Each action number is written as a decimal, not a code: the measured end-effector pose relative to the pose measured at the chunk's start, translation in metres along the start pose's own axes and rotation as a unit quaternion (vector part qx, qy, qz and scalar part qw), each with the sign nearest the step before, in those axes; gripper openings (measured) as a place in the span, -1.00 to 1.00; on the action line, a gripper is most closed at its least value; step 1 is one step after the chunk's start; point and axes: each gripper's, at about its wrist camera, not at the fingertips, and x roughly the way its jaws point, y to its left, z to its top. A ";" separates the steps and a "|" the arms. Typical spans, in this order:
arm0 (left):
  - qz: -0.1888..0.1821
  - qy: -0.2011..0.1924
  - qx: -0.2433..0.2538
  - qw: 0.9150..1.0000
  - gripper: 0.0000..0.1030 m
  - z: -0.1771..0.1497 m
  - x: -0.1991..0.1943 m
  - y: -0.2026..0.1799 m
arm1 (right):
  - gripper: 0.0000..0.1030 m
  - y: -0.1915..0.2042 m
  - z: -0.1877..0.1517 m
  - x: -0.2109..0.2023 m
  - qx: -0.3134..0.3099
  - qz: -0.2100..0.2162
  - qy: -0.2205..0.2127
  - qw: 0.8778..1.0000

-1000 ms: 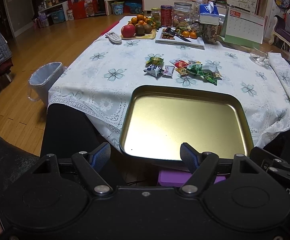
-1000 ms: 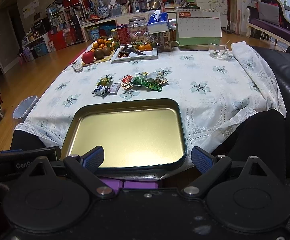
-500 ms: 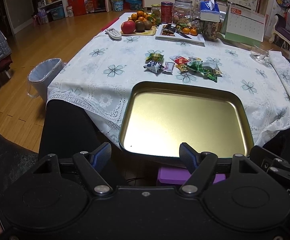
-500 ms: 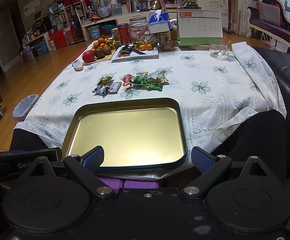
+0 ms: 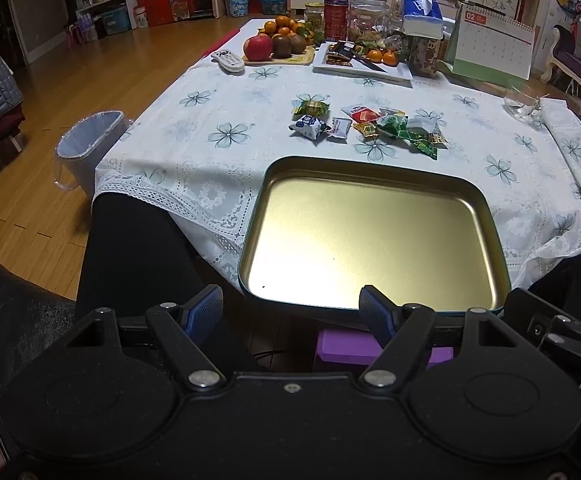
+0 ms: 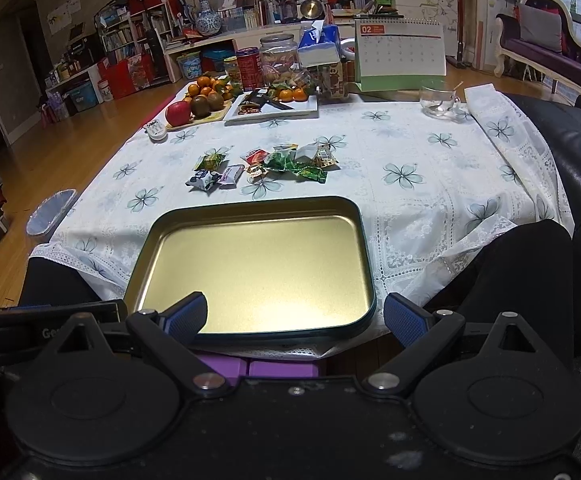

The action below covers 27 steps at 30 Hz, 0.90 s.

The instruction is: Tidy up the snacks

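A table covered with a white flowered tablecloth (image 5: 226,148), seen from two hand-held grippers at its near edge. The left gripper (image 5: 292,310) has its blue-padded fingers spread wide and holds nothing; the right gripper (image 6: 296,316) is likewise spread wide with nothing between its fingers. Directly ahead of both lies a shallow rectangular gold tin tray (image 5: 486,216) with a dark rim, nothing inside it, its near edge overhanging the table. Just beyond the tray's far edge sits a loose cluster of wrapped snacks (image 5: 366,126) (green, white, red and yellow wrappers), apart from the tray. Farther back are a board of fruit (image 5: 278,46), a white plate (image 5: 364,68), a remote control (image 5: 227,61), jars, a tissue box (image 5: 422,16), a desk calendar (image 5: 492,50) and a glass cup (image 5: 522,100). A waste bin (image 5: 86,148) stands on the wooden floor to the left
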 end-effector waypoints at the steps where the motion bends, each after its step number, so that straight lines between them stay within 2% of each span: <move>1: 0.000 0.000 0.000 1.000 0.46 0.000 0.000 0.000 | 0.94 0.000 0.000 0.000 0.000 0.000 0.001 1.000; 13: 0.000 0.005 0.001 1.000 0.46 -0.001 0.001 0.000 | 0.97 0.000 0.002 0.006 0.000 -0.004 0.013 1.000; 19: 0.000 0.011 0.001 1.000 0.46 -0.003 0.004 0.000 | 1.00 -0.005 0.005 0.018 0.009 -0.018 0.046 0.999; 24: -0.001 0.015 0.007 1.000 0.46 0.000 0.006 -0.001 | 1.00 -0.007 0.005 0.032 0.013 -0.022 0.097 0.995; 27: -0.003 0.017 0.006 1.000 0.46 0.003 0.007 -0.001 | 1.00 -0.005 0.005 0.038 0.003 -0.021 0.112 0.993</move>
